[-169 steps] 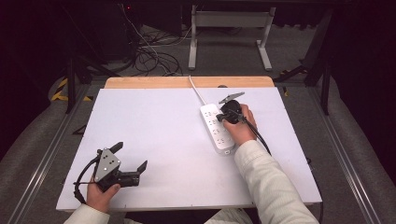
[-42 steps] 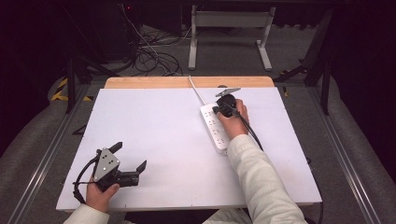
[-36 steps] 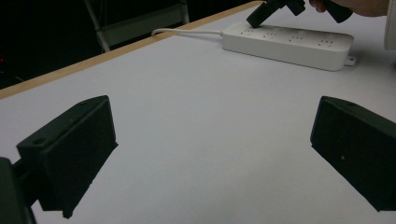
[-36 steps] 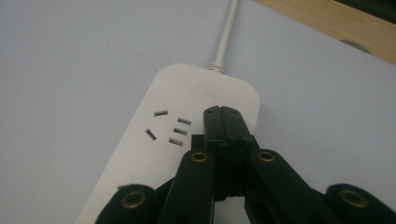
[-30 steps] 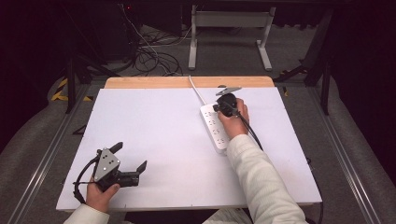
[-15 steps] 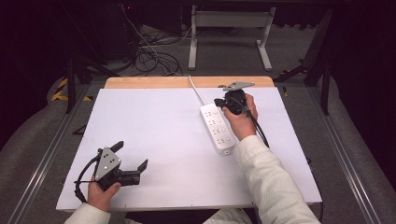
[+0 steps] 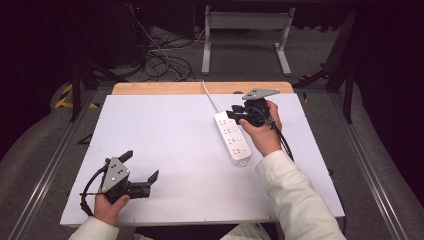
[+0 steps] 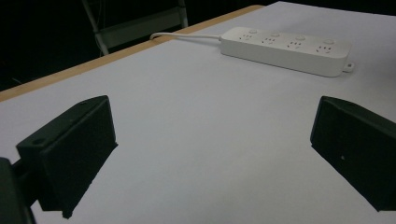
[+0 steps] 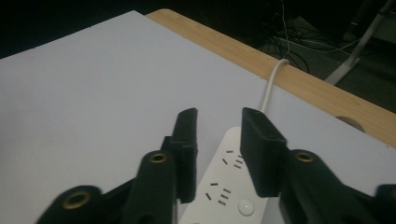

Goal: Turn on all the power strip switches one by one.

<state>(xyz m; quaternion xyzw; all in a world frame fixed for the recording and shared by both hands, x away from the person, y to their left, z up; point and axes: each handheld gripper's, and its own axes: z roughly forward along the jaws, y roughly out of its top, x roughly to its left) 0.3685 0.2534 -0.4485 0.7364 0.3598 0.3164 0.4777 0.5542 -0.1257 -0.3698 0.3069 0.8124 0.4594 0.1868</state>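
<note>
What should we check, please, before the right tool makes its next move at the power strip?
1. Right tool holds nothing: ok, there is a narrow empty gap between its jaws.
2. Right tool over the cord end of the power strip: ok.
3. Power strip lies flat on the white table: ok.
4. Strip's sockets free of plugs: ok.
5. Strip's cord runs off the far edge, clear of the jaws: ok.
6. Left tool open, away from the strip: ok.

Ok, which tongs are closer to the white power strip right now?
Right. The right tongs hover at the power strip, over its cord end. The left tongs sit far off, near the table's front left corner.
</note>
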